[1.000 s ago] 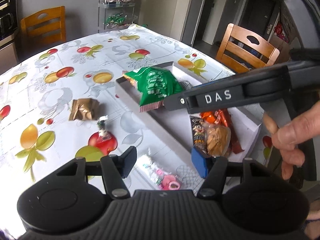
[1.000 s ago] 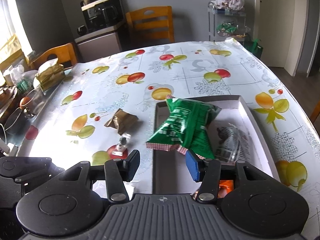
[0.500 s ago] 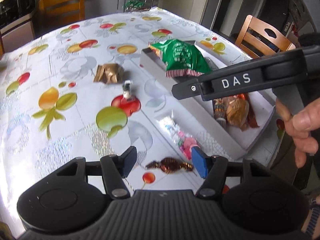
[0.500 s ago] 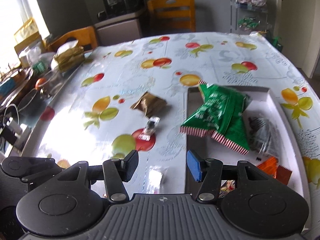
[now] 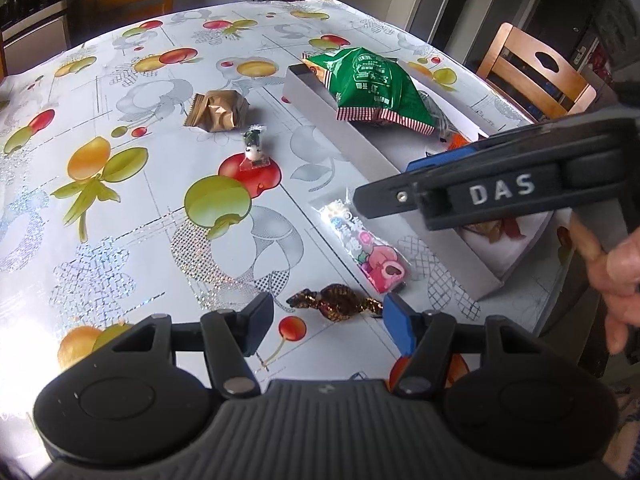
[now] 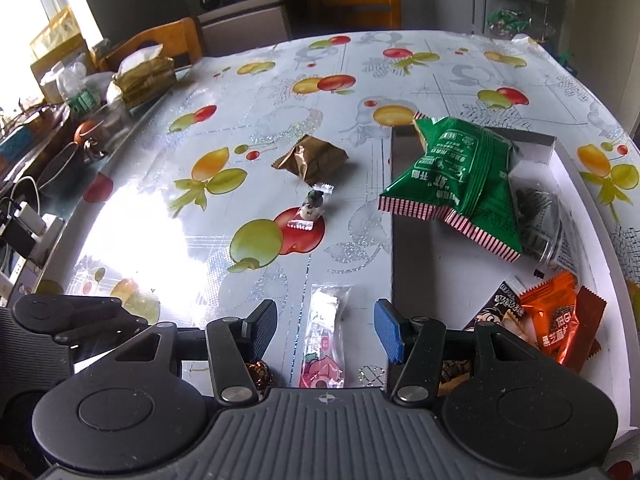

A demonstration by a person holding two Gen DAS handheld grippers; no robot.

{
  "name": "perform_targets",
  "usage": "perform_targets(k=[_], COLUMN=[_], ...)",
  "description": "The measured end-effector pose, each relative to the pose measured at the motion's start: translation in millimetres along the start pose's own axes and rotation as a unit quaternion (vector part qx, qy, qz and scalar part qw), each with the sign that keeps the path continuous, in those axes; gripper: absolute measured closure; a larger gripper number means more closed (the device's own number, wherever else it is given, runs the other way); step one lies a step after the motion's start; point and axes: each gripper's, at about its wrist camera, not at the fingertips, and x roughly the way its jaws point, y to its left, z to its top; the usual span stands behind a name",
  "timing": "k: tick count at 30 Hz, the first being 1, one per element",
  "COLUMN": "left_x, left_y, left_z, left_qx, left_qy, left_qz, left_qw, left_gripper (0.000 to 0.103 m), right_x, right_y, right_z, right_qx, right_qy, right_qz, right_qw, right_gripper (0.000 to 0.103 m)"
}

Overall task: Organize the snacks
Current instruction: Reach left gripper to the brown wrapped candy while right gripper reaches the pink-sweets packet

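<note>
A white tray (image 6: pixel 596 200) on the fruit-print table holds a green snack bag (image 6: pixel 460 176), a clear printed packet (image 6: pixel 548 220) and orange packets (image 6: pixel 560 320). The tray (image 5: pixel 352 132) and green bag (image 5: pixel 372 84) also show in the left wrist view. Loose on the cloth lie a brown packet (image 5: pixel 218 110), a small panda candy (image 5: pixel 254 150), a clear pink candy packet (image 5: pixel 368 248) and a dark foil candy (image 5: pixel 336 296). My left gripper (image 5: pixel 326 326) is open, just behind the foil candy. My right gripper (image 6: pixel 326 326) is open above the pink packet (image 6: pixel 324 344).
Wooden chairs (image 5: pixel 532 72) stand around the table. Clutter, a tissue pack (image 6: pixel 144 76) and bowls sit on a side surface at the left. A wire rack (image 6: pixel 512 0) with bags stands at the back. The right gripper's body (image 5: pixel 500 188) crosses the left wrist view.
Both grippers have pulled back toward the near table edge, away from the tray. The foil candy and pink packet now lie just ahead of the open jaws. The snacks have not moved.
</note>
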Motion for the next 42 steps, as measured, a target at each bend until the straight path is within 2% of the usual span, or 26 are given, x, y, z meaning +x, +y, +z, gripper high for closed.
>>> perform_targets(k=[13,25,33,37,42], left_x=[22,23,21,18,16], left_y=[0,-5,-3,-2,-6], left_z=[6,0,-2,-4,-7], left_qx=[0.034,0.065,0.07,0.076,0.092], left_qy=[0.005,-0.005,-0.005,-0.004,-0.006], left_qz=[-0.006,-0.022,-0.018,-0.019,-0.019], left_qw=[0.9994,0.9976,0.9974,0.9969,0.9955], left_gripper=[0.042,0.042,0.043,0.049,0.05], right_x=[3,22,32,34,36], right_y=[-4,1,6,7,10], right_z=[6,4,2,2,3], right_qx=[-0.002,-0.008,-0.019,-0.022,-0.026], right_qy=[0.004,0.031,0.046,0.047,0.051], right_qz=[-0.007,-0.004,-0.006,-0.005,-0.003], right_qw=[1.0,0.999,0.999,0.999,0.998], right_gripper=[0.048,0.047,0.047,0.047,0.047])
